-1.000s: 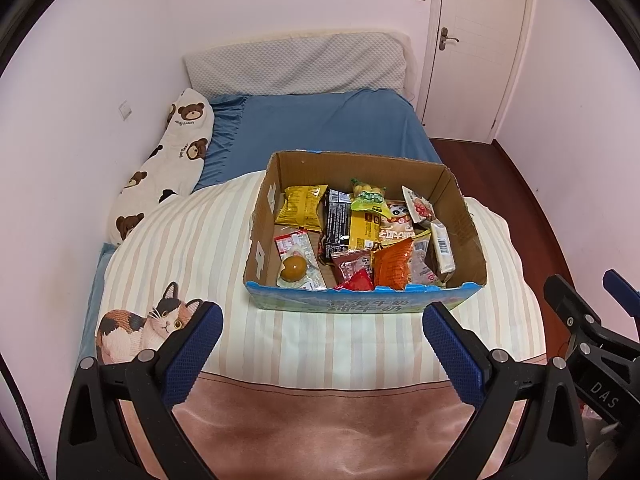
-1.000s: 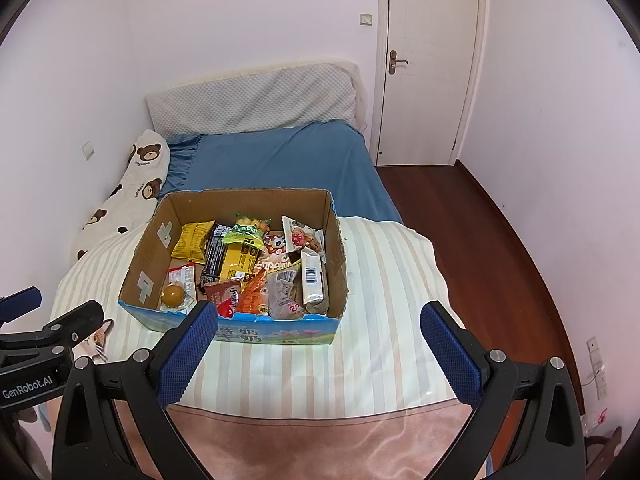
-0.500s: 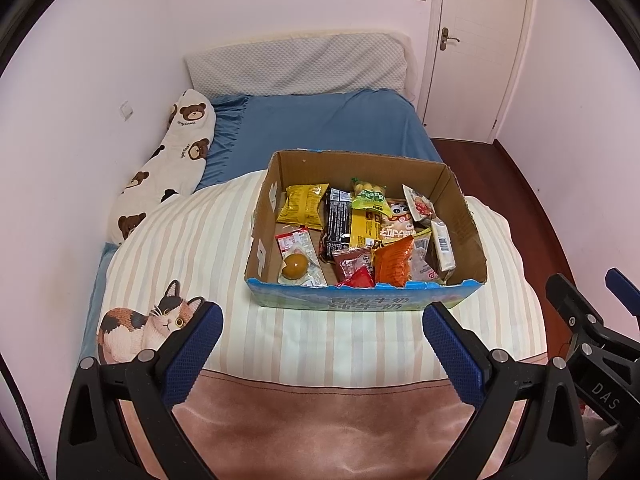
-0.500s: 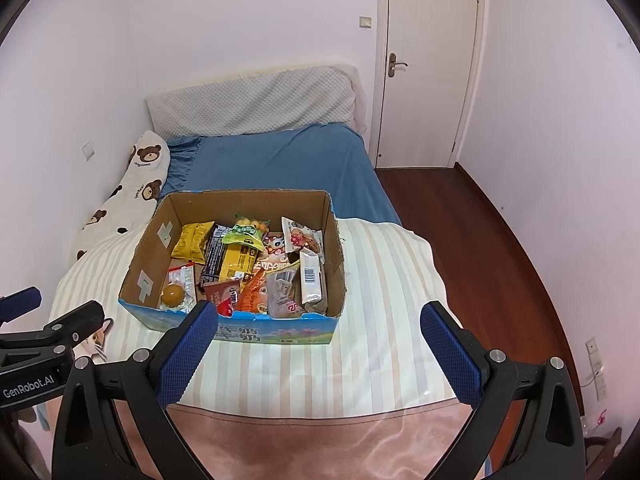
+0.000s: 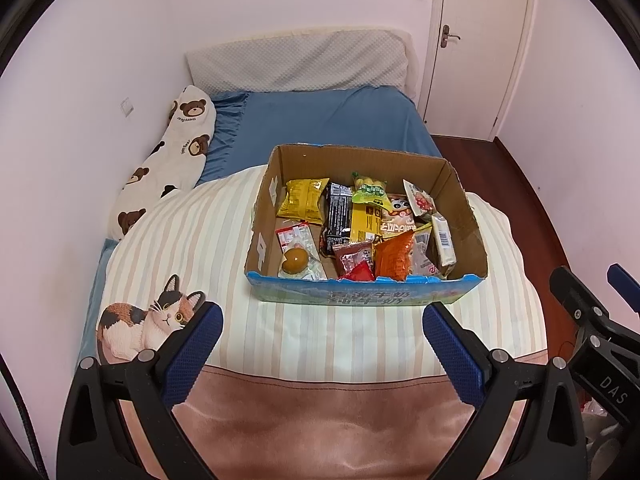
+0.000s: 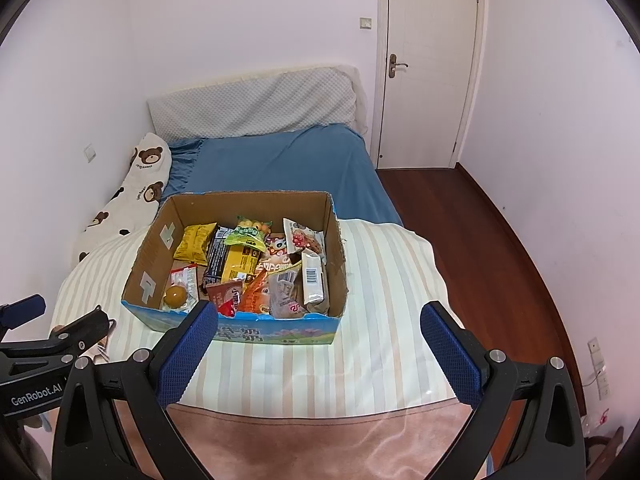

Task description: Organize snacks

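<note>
An open cardboard box with a blue printed front stands on the striped blanket; it also shows in the right wrist view. Inside lie several snack packs: a yellow bag, a black bar, an orange pack, a white pack and a round brown egg-like snack. My left gripper is open and empty, held above the blanket in front of the box. My right gripper is open and empty, also in front of the box.
The striped blanket with a cat print covers the bed's near end. A bear-print pillow lies along the left wall. A blue sheet, a closed door and a wood floor lie beyond.
Both views have drifted back slightly, so the box sits a little farther up in the frame. Nothing has been touched.
</note>
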`<action>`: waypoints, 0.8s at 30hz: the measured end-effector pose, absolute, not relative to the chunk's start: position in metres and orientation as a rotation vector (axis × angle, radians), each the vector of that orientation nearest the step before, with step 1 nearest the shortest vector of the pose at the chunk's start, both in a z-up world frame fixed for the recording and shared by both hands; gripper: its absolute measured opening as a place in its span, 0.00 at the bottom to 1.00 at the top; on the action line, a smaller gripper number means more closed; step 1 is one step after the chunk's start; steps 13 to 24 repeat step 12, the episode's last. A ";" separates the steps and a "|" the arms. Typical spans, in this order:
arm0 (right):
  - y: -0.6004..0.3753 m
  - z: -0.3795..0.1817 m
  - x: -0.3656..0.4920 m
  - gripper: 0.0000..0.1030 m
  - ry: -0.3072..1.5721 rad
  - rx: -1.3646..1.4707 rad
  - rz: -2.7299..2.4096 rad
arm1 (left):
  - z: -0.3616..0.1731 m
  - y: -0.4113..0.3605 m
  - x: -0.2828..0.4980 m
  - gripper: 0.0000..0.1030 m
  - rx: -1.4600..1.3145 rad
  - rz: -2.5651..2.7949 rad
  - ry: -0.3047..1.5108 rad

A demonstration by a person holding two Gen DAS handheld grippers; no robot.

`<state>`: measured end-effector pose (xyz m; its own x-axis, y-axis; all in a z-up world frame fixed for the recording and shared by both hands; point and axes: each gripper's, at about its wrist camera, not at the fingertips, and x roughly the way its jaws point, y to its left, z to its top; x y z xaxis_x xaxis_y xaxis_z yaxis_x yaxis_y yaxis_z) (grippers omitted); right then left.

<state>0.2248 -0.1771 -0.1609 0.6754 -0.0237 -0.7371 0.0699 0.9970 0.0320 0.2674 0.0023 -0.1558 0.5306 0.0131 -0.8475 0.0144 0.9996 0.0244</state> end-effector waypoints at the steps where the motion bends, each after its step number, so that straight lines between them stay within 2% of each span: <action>1: -0.177 -0.161 0.225 1.00 0.829 0.059 -0.052 | -0.156 0.003 0.267 0.99 0.029 0.000 1.010; 24: -0.176 -0.164 0.224 1.00 0.824 0.059 -0.051 | -0.154 0.004 0.267 0.99 0.029 0.003 0.998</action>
